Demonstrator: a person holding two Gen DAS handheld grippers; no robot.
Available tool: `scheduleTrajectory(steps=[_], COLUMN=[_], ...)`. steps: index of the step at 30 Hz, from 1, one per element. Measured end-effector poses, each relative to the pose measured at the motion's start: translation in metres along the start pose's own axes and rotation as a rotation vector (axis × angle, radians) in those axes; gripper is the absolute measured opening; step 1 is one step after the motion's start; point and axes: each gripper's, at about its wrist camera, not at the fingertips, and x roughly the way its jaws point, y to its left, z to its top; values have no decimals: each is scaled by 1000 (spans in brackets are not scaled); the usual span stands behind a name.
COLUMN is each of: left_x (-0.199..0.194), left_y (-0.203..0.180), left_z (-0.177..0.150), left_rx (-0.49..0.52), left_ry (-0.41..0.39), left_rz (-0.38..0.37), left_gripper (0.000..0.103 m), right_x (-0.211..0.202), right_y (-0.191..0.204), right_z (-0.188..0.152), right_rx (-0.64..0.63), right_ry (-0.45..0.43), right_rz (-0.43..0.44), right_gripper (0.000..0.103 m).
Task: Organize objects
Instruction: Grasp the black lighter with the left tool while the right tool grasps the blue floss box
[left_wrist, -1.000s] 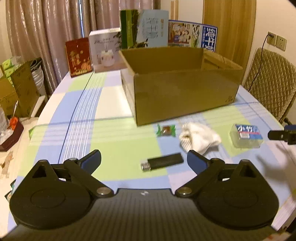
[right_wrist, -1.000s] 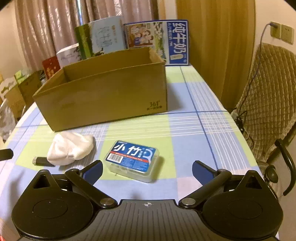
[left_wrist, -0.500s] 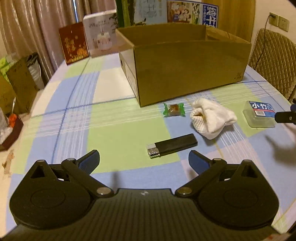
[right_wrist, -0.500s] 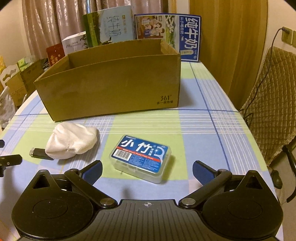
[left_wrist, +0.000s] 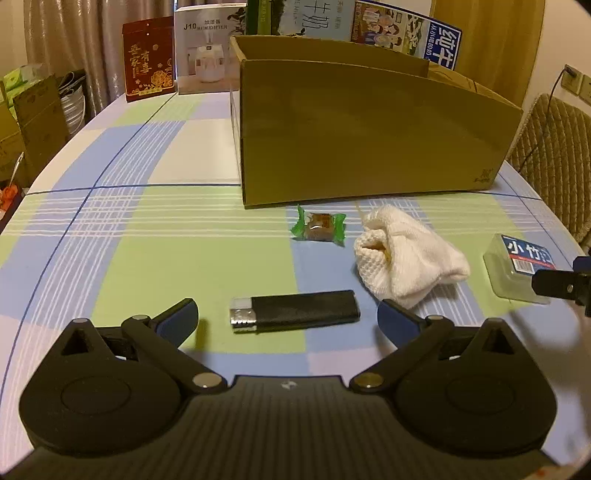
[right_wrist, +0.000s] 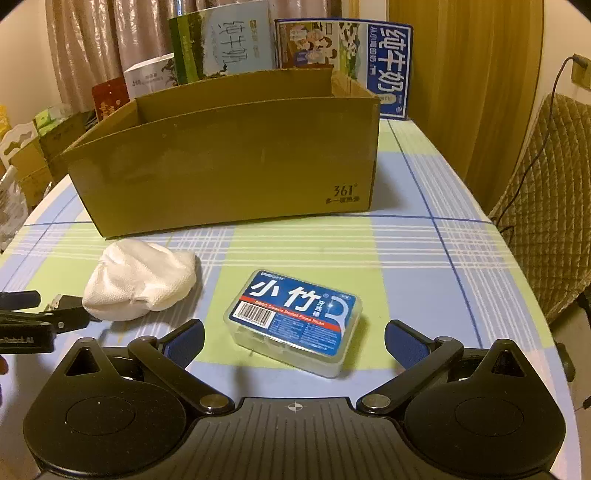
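Observation:
A black lighter (left_wrist: 295, 311) lies on the checked tablecloth just ahead of my open left gripper (left_wrist: 286, 322), between its blue fingertips. Beyond it rest a green-wrapped candy (left_wrist: 320, 228) and a crumpled white cloth (left_wrist: 404, 254). An open cardboard box (left_wrist: 369, 140) stands behind them. In the right wrist view a clear floss-pick case with a blue label (right_wrist: 293, 320) sits between the fingertips of my open right gripper (right_wrist: 294, 342). The white cloth (right_wrist: 140, 279) lies to its left, the cardboard box (right_wrist: 229, 162) behind. The lighter is mostly hidden there.
Upright cartons and gift boxes (left_wrist: 207, 48) line the far table edge behind the cardboard box. A quilted chair (right_wrist: 546, 206) stands off the table's right side. Stacked boxes (left_wrist: 29, 122) crowd the floor on the left. The other gripper's tip (left_wrist: 561, 286) pokes in at right.
Both grippers have dropped lower and moved forward. The lighter now sits between the left fingertips, and the floss case sits between the right ones. Both stay open.

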Motion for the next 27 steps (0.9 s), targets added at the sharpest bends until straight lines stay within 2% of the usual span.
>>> scheduleTrajectory(steps=[8,21,23,26,27], left_x=[15,13,13,11,10], left_y=[-5,-8,-8,-10,-12], left_z=[-3,-10,-9,-8,-7], left_rx=[-8,-6,-7,-5,3], left_ry=[-5,-53,-55,-58,-57], left_rz=[91,115,111,103,100], left_gripper=[99,97,94,80,80], right_x=[8,6,7,8,8], right_y=[1,0,1,3,4], right_z=[3,5,5,5,5], right_rx=[4,25,22,16,14], right_ry=[6,-2,1,-1,-1], right_rz=[-15,-15,-18,-18,-19], right_gripper=[101,101,101,101,101])
